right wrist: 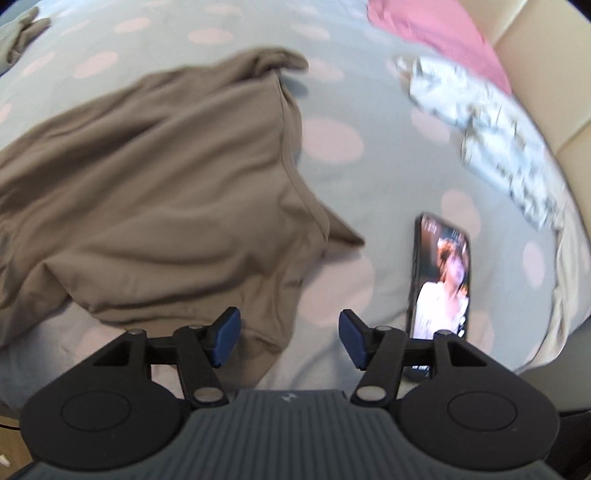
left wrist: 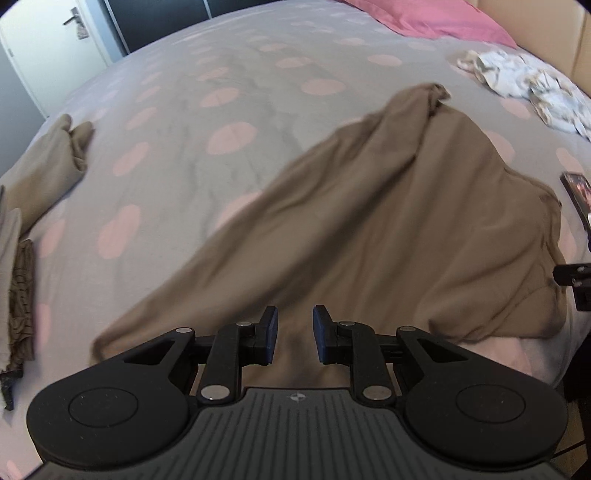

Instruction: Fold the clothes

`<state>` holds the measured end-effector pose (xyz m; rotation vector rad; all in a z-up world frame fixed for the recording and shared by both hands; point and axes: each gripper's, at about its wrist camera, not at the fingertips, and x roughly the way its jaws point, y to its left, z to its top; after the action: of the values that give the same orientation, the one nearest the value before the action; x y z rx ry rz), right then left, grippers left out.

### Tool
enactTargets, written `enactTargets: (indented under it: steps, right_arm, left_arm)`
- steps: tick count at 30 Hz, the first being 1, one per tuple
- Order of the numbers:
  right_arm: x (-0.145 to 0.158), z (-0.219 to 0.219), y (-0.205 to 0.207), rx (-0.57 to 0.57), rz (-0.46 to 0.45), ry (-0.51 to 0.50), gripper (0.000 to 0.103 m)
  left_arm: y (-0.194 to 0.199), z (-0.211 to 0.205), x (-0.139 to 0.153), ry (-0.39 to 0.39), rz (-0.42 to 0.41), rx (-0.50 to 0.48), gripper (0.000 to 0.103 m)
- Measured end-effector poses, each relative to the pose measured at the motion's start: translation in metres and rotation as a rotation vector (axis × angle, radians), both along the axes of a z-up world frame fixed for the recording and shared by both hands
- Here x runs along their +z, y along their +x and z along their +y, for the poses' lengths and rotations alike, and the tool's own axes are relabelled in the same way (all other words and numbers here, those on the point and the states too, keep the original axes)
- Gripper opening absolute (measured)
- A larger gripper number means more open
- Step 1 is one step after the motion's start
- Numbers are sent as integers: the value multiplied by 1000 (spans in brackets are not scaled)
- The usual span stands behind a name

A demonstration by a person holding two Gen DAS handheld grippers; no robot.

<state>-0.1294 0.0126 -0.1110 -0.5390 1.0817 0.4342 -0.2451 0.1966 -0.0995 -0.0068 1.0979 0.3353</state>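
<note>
A brown garment (left wrist: 369,221) lies loosely spread and wrinkled on the bed, running from the near edge toward the far right. My left gripper (left wrist: 294,334) hovers over its near part, open, with nothing between its blue pads. In the right wrist view the same brown garment (right wrist: 155,184) fills the left half. My right gripper (right wrist: 289,341) is open above the garment's near right corner, and holds nothing. Part of the right gripper (left wrist: 576,277) shows at the right edge of the left wrist view.
The bed (left wrist: 184,122) has a grey cover with pink dots. A lit phone (right wrist: 441,280) lies right of the garment. A crumpled white patterned cloth (right wrist: 487,125) and a pink pillow (right wrist: 436,33) are far right. More brown clothes (left wrist: 40,166) lie at the left, a door (left wrist: 48,33) beyond.
</note>
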Motion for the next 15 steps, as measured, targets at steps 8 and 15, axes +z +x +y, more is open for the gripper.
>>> enactTargets:
  steps: [8,15]
  right_arm:
    - [-15,3,5,-4,85,12,56]
    - [-13,10,-5,43,98,39,8]
  left_arm:
    - [3,-10,-29,30,94,-37,19]
    - [-2,-9,-23,33,77,-30,21]
